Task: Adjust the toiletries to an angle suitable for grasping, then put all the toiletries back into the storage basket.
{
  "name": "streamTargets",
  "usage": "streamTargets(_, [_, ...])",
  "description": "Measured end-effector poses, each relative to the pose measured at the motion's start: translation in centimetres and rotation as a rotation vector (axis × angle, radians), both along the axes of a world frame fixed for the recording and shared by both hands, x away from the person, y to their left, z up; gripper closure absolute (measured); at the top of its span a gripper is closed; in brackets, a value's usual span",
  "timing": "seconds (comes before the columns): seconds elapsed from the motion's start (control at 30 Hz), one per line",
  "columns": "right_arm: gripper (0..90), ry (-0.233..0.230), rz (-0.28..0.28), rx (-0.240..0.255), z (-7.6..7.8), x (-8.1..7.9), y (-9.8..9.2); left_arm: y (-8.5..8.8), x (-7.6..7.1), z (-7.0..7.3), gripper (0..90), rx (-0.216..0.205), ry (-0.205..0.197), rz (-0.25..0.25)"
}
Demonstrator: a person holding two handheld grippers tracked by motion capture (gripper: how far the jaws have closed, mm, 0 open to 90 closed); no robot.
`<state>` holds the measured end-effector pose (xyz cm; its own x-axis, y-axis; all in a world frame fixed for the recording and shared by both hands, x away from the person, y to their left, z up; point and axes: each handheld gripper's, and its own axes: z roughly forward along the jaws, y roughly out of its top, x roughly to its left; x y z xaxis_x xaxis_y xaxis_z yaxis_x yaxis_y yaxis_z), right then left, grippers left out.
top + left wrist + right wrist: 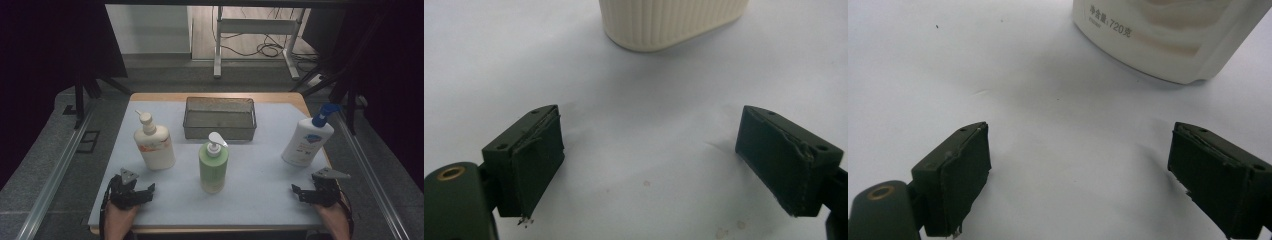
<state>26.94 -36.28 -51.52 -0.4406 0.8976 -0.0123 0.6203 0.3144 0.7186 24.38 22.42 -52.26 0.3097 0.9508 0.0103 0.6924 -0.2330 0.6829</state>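
The left gripper (148,190) rests on the table (260,195) with jaws spread wide and empty, just in front of the cream bottle (154,145). The right gripper (296,191), equally wide and empty, sits near the white bottle (306,142). The green bottle (213,166) stands upright between them, before the basket (220,118).

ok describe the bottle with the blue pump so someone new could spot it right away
Start at the wire basket at the back middle of the white mat. Look to its right, near the mat's right edge, ahead of the right gripper: the white bottle leans there. It alone has a blue pump; the others have white ones.
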Motion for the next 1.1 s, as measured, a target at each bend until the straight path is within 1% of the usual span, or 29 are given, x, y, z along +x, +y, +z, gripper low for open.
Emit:
streamTargets(0.17, [10.6, -0.003, 0.003, 0.005, 0.02, -0.02, -0.12, 0.20, 0.09, -0.07, 12.0, -0.024, 0.013, 0.008])
streamTargets(0.4, [10.6, -0.002, -0.006, 0.011, 0.11, 0.08, -0.41, 0.23, 0.10, -0.10, 11.8, -0.028, 0.015, 0.010])
streamTargets(0.67, [11.6, -0.006, 0.008, 0.014, 0.39, 0.21, -0.47, 0.22, 0.09, -0.11, 11.8, -0.028, 0.014, 0.010])
streamTargets(0.77, [11.7, 0.001, 0.011, 0.012, 0.45, 0.34, -0.53, 0.23, 0.08, -0.11, 11.8, -0.027, 0.014, 0.009])
streamTargets(1.1, [13.4, -0.011, 0.003, 0.014, 0.88, 0.64, -0.84, 0.23, 0.07, -0.12, 11.7, -0.027, 0.014, 0.010])
